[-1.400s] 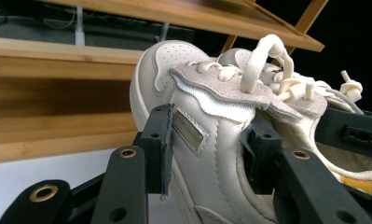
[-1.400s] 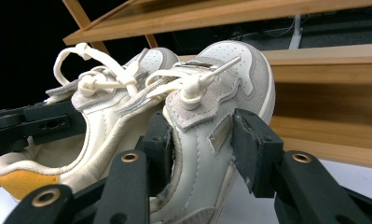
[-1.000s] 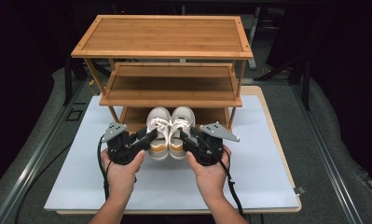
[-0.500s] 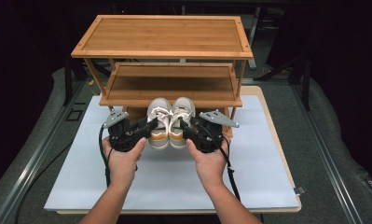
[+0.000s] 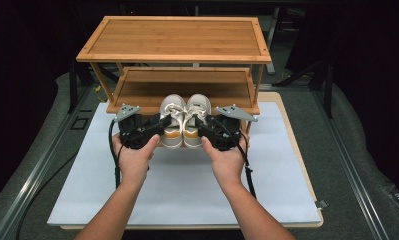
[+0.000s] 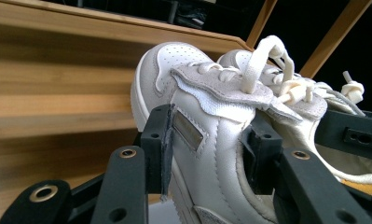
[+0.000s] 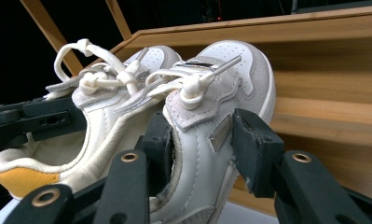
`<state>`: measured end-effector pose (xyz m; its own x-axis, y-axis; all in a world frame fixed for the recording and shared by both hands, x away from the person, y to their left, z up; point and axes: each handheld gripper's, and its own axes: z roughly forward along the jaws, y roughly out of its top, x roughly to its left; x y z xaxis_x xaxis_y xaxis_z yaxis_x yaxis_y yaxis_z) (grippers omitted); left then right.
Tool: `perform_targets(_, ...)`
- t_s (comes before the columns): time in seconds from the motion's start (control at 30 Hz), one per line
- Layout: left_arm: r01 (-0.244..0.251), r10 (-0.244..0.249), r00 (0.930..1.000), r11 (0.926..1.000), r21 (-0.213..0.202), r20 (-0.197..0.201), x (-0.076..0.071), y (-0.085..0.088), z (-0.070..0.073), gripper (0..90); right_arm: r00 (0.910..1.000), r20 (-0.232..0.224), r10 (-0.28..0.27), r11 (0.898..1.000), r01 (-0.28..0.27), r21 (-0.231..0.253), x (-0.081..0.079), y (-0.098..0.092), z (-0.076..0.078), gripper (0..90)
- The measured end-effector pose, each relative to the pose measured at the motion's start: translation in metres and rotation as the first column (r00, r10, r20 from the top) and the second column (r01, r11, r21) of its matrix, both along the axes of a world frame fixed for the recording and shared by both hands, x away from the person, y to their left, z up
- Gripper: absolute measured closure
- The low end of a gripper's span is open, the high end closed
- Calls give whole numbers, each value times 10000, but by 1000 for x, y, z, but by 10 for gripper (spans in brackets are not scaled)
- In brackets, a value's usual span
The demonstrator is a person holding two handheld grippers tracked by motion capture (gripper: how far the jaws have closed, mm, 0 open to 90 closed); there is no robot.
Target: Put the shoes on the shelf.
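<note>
The left gripper (image 5: 157, 129) has its fingers (image 6: 158, 149) about half apart and clamped on the outer wall of the left shoe (image 5: 172, 122), 1 pad on the outside of the upper, the other inside the opening beside the tongue. The right gripper (image 5: 205, 130) mirrors it: its fingers (image 7: 256, 149) stand at a similar gap and pinch the outer wall of the right shoe (image 5: 196, 120), 1 pad outside and 1 inside the collar.

The 2 shoes sit side by side, touching, toes pointing away from the person toward the rack (image 5: 174, 37). They hang between the 2 grippers, clear of the white mat (image 5: 187, 185), at about the level of the rack's middle shelf (image 5: 187, 87) and just in front of its front edge. In the gripper views the toes reach close to that shelf's wooden edge; whether they touch it I cannot tell. Laces are tied in loose knots on top, and an orange heel lining shows in the left shoe.

Both forearms come in from the near edge of the tabletop (image 5: 297, 150) and angle inward. The left hand (image 5: 134, 155) and right hand (image 5: 227, 157) grip the gripper bodies from below and behind, with the grippers pointing toward each other and slightly forward. A grey plate tops each gripper, and a cable trails down beside each wrist.
</note>
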<state>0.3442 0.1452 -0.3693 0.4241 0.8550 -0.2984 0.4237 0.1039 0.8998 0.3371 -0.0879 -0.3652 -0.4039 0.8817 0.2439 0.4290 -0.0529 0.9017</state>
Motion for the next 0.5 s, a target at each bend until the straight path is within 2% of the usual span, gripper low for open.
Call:
perform_targets(0.23,89,-91,9999,9999,-126,-99,13,1,4,592,10000,3,-61,10000,61,-61,12,1,6,590)
perform_targets(0.37,29,-30,9999,10000,-35,-128,18,1,5,592,10000,27,-80,10000,80,-47,17,2,7,590)
perform_targets(0.5,61,-65,9998,9998,-188,-199,22,3,5,592,9999,-47,-93,10000,93,-31,22,2,8,590)
